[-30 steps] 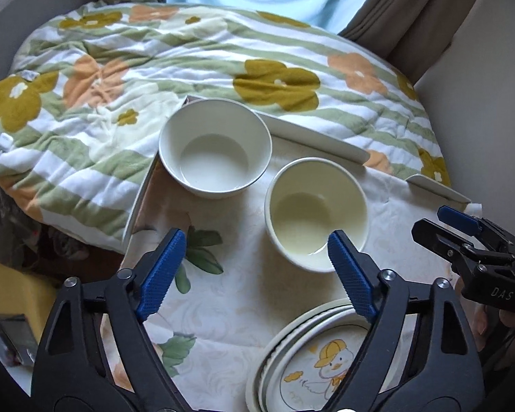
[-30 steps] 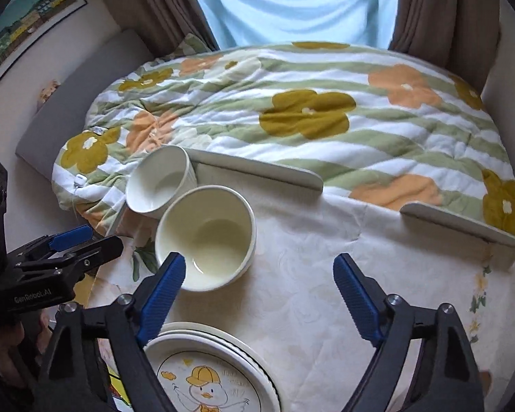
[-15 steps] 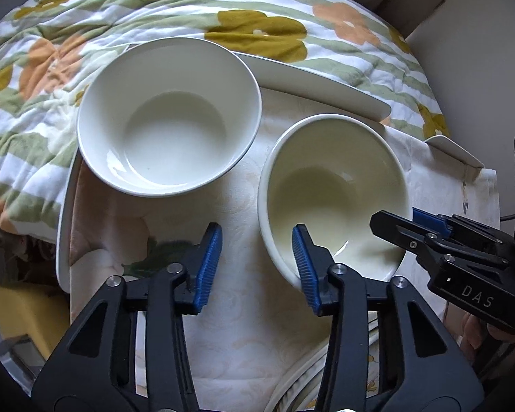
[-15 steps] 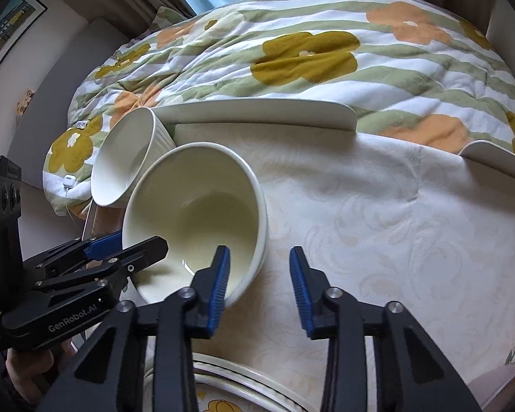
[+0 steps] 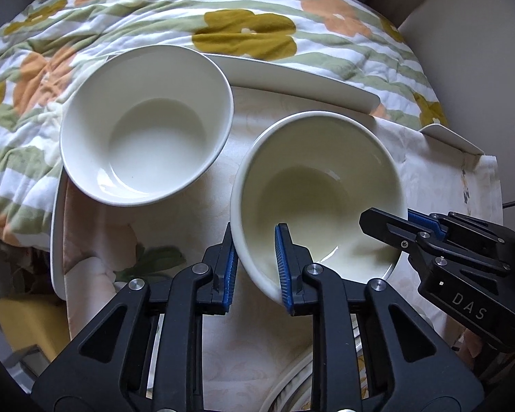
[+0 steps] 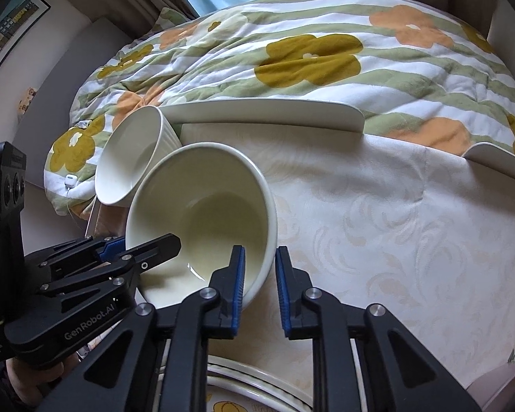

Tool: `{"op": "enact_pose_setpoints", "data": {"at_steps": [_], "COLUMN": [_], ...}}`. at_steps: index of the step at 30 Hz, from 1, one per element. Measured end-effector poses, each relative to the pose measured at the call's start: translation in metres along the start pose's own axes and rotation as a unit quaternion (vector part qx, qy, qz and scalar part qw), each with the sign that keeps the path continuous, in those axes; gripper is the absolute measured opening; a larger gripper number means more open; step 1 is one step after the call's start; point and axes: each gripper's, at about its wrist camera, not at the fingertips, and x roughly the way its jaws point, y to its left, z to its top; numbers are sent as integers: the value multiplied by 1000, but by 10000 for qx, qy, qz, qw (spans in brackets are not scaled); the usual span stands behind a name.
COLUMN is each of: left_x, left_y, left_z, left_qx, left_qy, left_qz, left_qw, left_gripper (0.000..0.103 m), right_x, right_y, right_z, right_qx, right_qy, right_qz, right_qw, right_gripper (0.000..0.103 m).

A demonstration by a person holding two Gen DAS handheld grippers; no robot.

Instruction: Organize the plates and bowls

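A cream bowl stands on the clothed table, with a white bowl to its left. My left gripper is shut on the cream bowl's near-left rim, one pad inside and one outside. My right gripper is shut on the same cream bowl at its near-right rim. The right gripper also shows in the left wrist view, and the left gripper in the right wrist view. The white bowl sits behind the cream one. A stack of plates with a cartoon print lies at the near edge.
A flowered quilt lies beyond the table. White raised table rims border the far side. The floral tablecloth spreads to the right. A picture hangs on the left wall.
Both grippers moved in toward the cream bowl and closed from wide open onto its rim, one on each side. The bowls have stayed in place.
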Motion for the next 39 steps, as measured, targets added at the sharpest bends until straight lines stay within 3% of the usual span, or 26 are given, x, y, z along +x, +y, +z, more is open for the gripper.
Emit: {"op": "enact_pose_setpoints", "data": {"at_steps": [6, 12, 25, 31, 39], "left_x": [-25, -64, -118, -110, -73], "left_y": [-22, -70, -239, -302, -350], "left_z": [-2, -11, -72, -107, -133], "left_qx": [152, 377, 798, 892, 1264], "left_qy": [-143, -405, -900, -779, -232], "left_qz": [50, 44, -101, -312, -425], "left_qw": [9998, 9985, 9927, 9925, 9908], "left_gripper": [19, 19, 19, 19, 19], "right_x": [-29, -80, -213, -248, -246], "right_y": [-3, -20, -105, -158, -204], "right_z": [-6, -19, -90, -133, -178], "right_qx": [17, 55, -29, 198, 733], "right_qy": [-191, -483, -1040, -1010, -825], "right_qz": [24, 24, -206, -336, -411], "right_qw": [9998, 9988, 9944, 9941, 9930], "right_gripper": [16, 16, 16, 16, 16]}}
